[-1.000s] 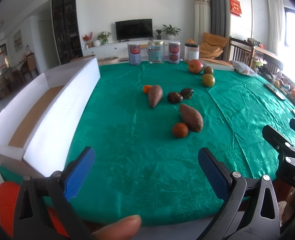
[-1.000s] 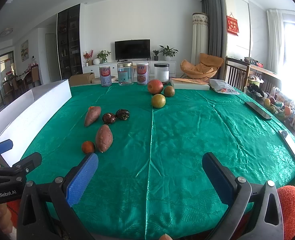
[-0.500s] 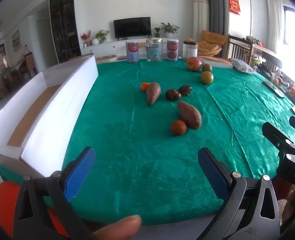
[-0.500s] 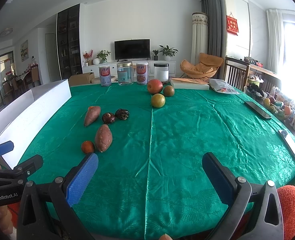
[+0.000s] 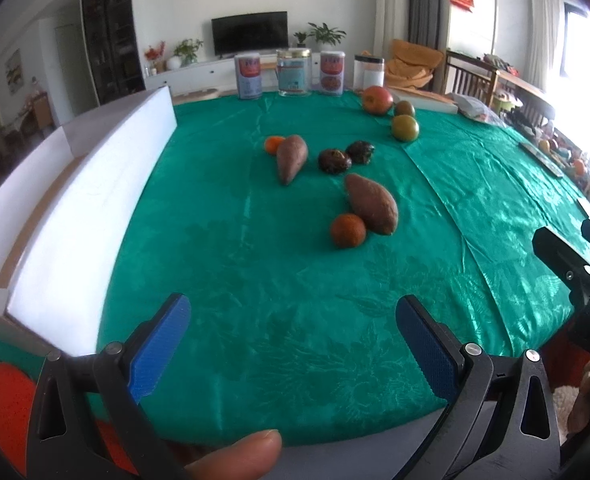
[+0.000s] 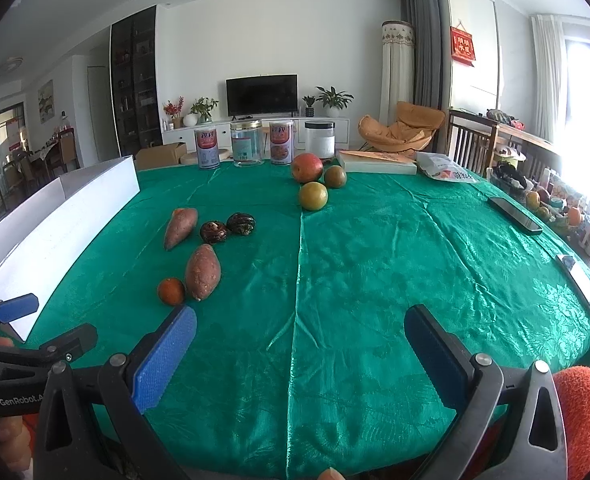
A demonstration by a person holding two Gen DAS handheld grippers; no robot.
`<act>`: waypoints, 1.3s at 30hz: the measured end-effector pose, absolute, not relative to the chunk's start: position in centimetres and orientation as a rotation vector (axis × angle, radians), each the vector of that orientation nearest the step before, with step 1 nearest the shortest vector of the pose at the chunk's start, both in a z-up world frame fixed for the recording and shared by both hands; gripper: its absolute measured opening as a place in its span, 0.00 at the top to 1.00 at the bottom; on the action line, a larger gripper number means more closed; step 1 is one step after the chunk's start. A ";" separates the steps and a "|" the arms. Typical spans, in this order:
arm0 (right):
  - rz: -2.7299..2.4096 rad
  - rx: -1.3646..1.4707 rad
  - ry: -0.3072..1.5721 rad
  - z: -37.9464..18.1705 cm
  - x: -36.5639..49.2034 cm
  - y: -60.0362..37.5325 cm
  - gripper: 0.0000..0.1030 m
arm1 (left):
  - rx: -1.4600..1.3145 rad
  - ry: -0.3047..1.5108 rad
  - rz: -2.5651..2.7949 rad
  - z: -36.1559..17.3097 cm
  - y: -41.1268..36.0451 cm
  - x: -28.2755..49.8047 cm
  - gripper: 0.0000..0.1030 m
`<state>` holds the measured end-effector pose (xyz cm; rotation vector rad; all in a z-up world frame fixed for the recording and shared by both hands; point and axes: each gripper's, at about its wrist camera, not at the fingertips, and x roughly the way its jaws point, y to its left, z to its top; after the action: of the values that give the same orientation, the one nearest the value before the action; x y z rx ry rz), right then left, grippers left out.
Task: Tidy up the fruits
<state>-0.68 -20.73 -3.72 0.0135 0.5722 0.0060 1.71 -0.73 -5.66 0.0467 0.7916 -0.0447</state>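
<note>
Two spread claws (image 5: 291,336) (image 6: 301,344) hover short of the fruits (image 5: 348,230).

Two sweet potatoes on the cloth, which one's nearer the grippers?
The fatter sweet potato with the small orange fruit touching its near end. The slimmer sweet potato lies farther back, beside the two dark fruits.

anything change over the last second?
Left gripper eased forward over the table: the fruits sit lower and nearer in its view. Right gripper barely shifted. Both stay open and empty. Sweet potatoes, oranges and the white box lie where they were.
</note>
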 end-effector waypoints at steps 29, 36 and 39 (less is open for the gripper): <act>-0.006 0.011 0.846 -11.9 4.7 -22.8 0.00 | 0.067 1.027 -0.244 -9.6 -1.3 10.1 0.01; -0.008 0.009 0.844 -11.9 4.7 -22.8 0.00 | 0.138 0.978 -0.371 -9.6 -2.1 12.9 0.28; -0.010 0.009 0.839 -11.9 4.7 -22.7 0.00 | 0.161 0.949 -0.379 -9.5 -2.3 12.7 0.29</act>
<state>4.67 -22.74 -11.92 0.0089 0.8388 -0.0097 12.71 -2.34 -9.51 0.1614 0.9492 -0.3787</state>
